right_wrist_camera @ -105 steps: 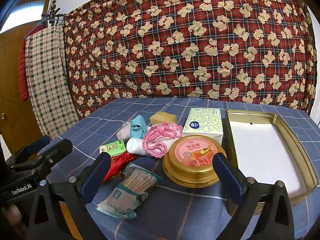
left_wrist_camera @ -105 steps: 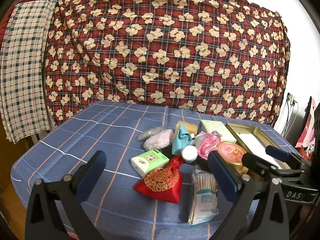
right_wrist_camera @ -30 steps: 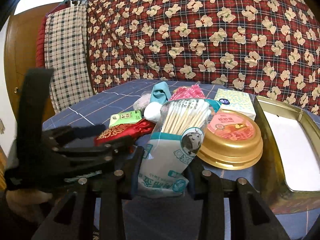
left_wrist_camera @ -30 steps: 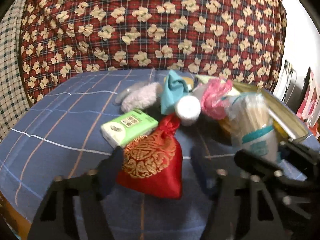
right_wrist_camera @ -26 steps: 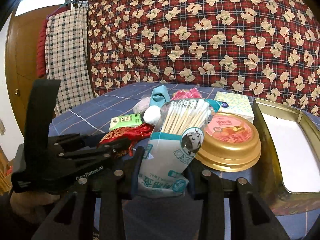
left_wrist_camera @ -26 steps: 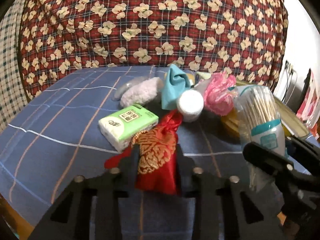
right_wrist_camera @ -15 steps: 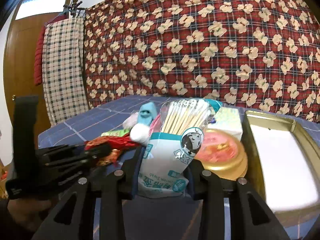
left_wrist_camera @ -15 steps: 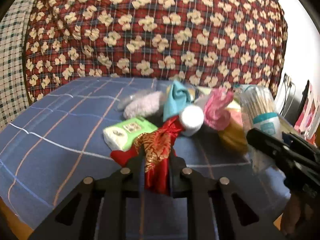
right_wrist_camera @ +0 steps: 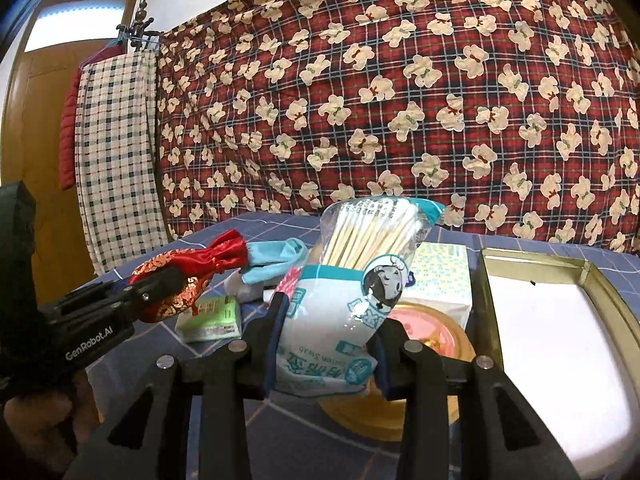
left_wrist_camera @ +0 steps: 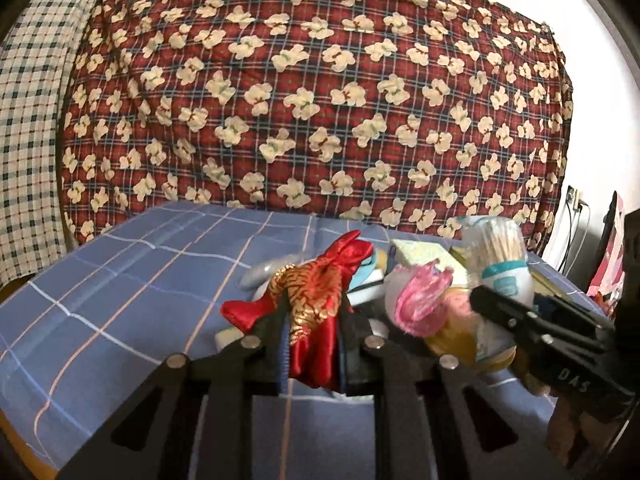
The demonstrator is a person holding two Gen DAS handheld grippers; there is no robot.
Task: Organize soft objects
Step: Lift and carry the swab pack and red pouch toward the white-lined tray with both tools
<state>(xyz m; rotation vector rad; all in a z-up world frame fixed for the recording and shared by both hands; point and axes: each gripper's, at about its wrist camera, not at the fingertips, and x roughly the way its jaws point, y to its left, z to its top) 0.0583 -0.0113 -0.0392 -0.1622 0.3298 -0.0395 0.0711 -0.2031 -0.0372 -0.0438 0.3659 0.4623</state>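
My left gripper (left_wrist_camera: 312,328) is shut on a red and gold satin pouch (left_wrist_camera: 316,300) and holds it above the blue checked tablecloth (left_wrist_camera: 140,280). The pouch also shows in the right wrist view (right_wrist_camera: 180,276). My right gripper (right_wrist_camera: 326,328) is shut on a bag of cotton swabs (right_wrist_camera: 352,280), held upright above the table. The bag also shows at the right of the left wrist view (left_wrist_camera: 500,264). On the table lie a pink mesh puff (left_wrist_camera: 420,300), a teal cloth (right_wrist_camera: 276,260) and a green tissue pack (right_wrist_camera: 212,318).
An open gold tin tray (right_wrist_camera: 532,264) with a white floor stands at the right. A round gold tin (right_wrist_camera: 432,336) and a patterned tissue box (right_wrist_camera: 440,284) lie behind the swab bag. A red floral blanket (right_wrist_camera: 400,100) hangs behind the table.
Both grippers, open 3.5 s ago, shut on the pouch and the swab bag. Over the last second both have lifted their objects up off the table.
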